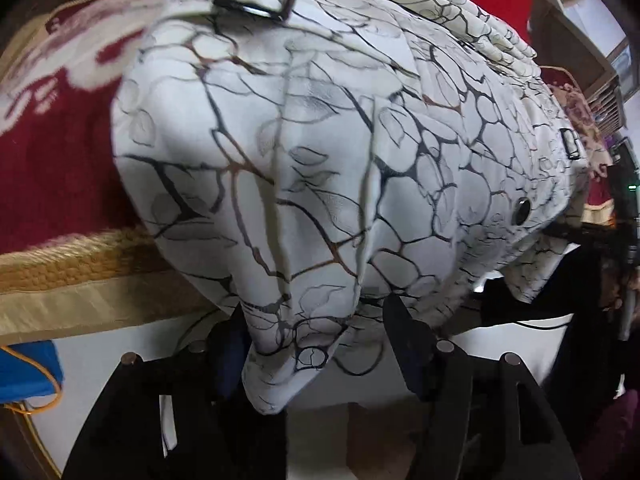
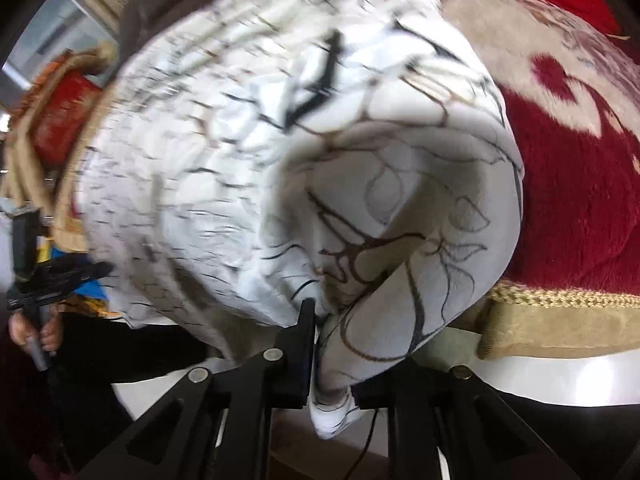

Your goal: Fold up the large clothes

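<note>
- The garment (image 1: 304, 168), white with a dark branch-and-leaf print, lies across a red blanket (image 1: 52, 176) and spills over its gold-trimmed near edge.
- The left gripper (image 1: 316, 332) is clamped on a bunched near corner of the cloth.
- The right gripper (image 2: 332, 344) pinches the other near corner; this view is blurred toward the left, so the cloth's far extent is uncertain.
- The fabric looks soft, light and a bit slick, sagging between the grips.
- Black buckles (image 1: 256, 0) and a round button (image 1: 522, 210) add stiff spots; best hold is at hem corners, clear of them.
</note>
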{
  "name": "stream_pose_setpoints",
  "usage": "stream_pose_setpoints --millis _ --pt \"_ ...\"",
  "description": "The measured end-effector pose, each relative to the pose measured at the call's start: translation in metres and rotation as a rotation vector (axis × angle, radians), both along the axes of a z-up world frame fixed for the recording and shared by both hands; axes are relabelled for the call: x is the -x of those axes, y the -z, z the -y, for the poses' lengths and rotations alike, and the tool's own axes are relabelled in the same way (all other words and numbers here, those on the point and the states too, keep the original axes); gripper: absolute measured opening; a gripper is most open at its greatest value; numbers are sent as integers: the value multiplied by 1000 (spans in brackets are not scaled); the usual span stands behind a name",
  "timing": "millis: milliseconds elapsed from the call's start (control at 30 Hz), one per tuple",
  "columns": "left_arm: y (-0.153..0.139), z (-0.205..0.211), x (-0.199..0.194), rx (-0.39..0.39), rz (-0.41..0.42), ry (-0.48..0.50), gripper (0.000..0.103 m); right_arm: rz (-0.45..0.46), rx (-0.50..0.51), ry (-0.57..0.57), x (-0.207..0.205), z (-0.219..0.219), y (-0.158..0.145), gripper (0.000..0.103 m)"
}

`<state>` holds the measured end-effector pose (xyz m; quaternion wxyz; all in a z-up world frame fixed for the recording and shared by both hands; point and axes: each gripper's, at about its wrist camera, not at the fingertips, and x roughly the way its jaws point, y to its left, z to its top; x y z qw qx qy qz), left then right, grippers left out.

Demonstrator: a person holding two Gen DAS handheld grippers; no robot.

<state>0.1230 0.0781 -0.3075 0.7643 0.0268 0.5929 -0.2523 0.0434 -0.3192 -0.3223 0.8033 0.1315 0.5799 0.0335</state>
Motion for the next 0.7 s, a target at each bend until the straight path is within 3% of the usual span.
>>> stream_pose_setpoints --millis 33,67,100,167,233,467,600,700 --pt "0 -3 1 10 2 2 53 -13 -8 4 -3 0 4 26" --pt "1 -6 2 11 4 11 19 -11 -23 4 -5 -1 6 26" --pt "1 -5 3 10 0 18 3 -1 -31 -3 -7 -2 6 26" --pt "-4 -5 7 36 2 18 4 12 -48 -7 -7 -2 3 14" --pt "-20 -16 9 93 8 23 3 53 -114 -22 -5 -2 -14 10" --pt "-144 -27 8 360 204 87 3 229 -290 -78 -11 3 -106 9" --pt "-198 -36 -41 460 270 48 3 392 -394 -58 -40 22 -165 9" --pt "-213 -22 -94 480 296 -13 3 478 -445 3 -73 40 -195 9"
